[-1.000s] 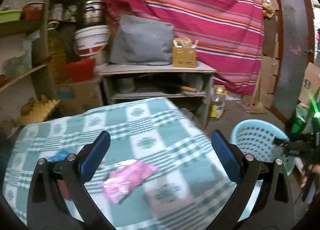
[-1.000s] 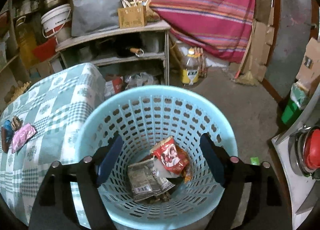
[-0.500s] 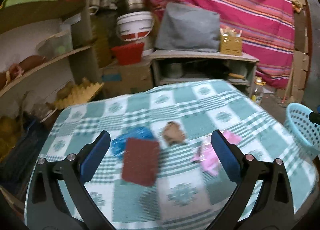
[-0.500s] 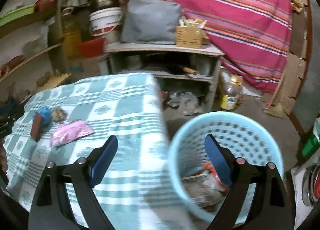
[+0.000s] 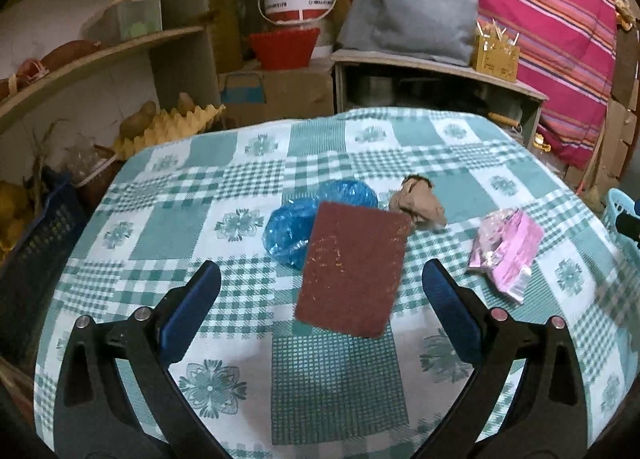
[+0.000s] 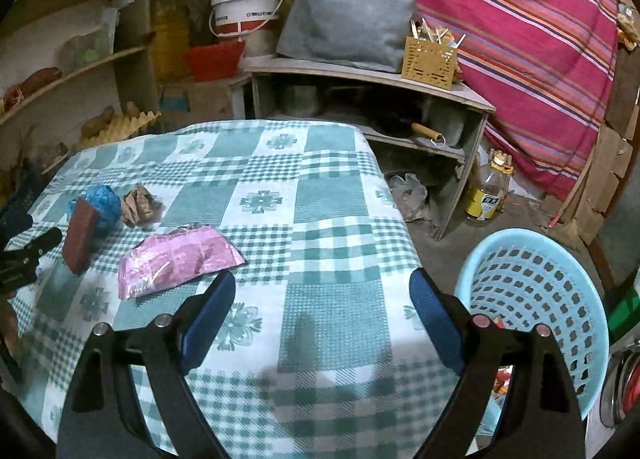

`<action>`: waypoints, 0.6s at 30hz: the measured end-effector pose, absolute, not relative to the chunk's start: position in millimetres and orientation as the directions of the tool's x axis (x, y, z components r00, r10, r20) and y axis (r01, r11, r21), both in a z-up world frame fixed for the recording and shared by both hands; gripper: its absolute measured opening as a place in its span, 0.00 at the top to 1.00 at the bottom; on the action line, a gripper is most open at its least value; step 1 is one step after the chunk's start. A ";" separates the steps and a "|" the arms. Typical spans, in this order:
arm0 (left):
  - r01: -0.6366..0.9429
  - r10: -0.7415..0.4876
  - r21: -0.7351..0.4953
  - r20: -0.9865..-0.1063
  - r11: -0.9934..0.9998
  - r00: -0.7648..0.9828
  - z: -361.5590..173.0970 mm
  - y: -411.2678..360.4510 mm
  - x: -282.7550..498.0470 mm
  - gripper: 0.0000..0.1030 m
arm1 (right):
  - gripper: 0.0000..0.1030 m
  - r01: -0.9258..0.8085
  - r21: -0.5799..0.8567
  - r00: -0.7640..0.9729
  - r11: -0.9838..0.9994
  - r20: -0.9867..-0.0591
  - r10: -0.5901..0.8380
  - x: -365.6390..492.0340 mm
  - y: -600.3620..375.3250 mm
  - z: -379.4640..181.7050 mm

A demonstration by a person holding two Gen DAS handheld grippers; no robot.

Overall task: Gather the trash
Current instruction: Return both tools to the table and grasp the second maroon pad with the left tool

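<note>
Left wrist view: the left gripper [image 5: 321, 287] hangs over the table [image 5: 240, 339] with its jaws wide apart and nothing between them.
Blue plastic bag [image 5: 296, 227]: crumpled on the green checked cloth, partly under the top-left edge of the red pad.
Red scrubbing pad [image 5: 352, 269]: flat on the cloth, between the two blue fingers [image 5: 188, 311] and a bit ahead of them.
Brown paper ball [image 5: 420, 205]: just right of the pad's top corner.
Pink wrapper [image 5: 506, 249]: farther right, apart from the paper ball, near the table's right side.
Blue basket [image 5: 618, 211]: only its rim peeks in at the right edge.
Right wrist view: the right gripper [image 6: 322, 309] is over the near part of the table [image 6: 340, 219], jaws wide apart, holding nothing.
Left gripper [image 6: 28, 255]: dark, at the left edge beside the red scrubbing pad [image 6: 80, 241].
Blue plastic bag [image 6: 105, 205]: behind the pad, touching it.
Brown paper ball [image 6: 138, 205]: just right of the blue bag.
Pink wrapper [image 6: 180, 259]: on the cloth, near the left blue finger [image 6: 208, 319].
Blue basket [image 6: 532, 299]: on the floor right of the table; some trash shows low inside, mostly hidden by the gripper.
</note>
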State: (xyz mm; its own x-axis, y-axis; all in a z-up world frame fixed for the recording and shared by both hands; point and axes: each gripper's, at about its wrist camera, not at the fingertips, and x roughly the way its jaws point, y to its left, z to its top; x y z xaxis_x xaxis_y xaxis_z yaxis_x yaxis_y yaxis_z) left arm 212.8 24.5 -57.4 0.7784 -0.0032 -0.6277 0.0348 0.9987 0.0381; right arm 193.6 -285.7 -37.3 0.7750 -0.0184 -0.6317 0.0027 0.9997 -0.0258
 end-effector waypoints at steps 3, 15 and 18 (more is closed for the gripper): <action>0.043 -0.007 0.041 -0.646 0.998 0.763 -66.8 23.1 220.6 0.05 | 0.13 0.008 -0.012 0.768 1.000 -0.640 -0.014 199.8 -282.8 -40.6; 0.129 -0.106 -0.022 -0.709 0.991 0.697 -79.5 21.5 237.9 0.30 | 0.13 -0.006 -0.012 0.743 1.000 -0.669 -0.003 214.0 -266.5 -52.3; 0.145 -0.124 -0.034 -0.719 0.989 0.684 -81.5 21.3 239.5 0.39 | 0.13 -0.013 -0.012 0.740 1.000 -0.673 0.001 214.7 -262.2 -53.1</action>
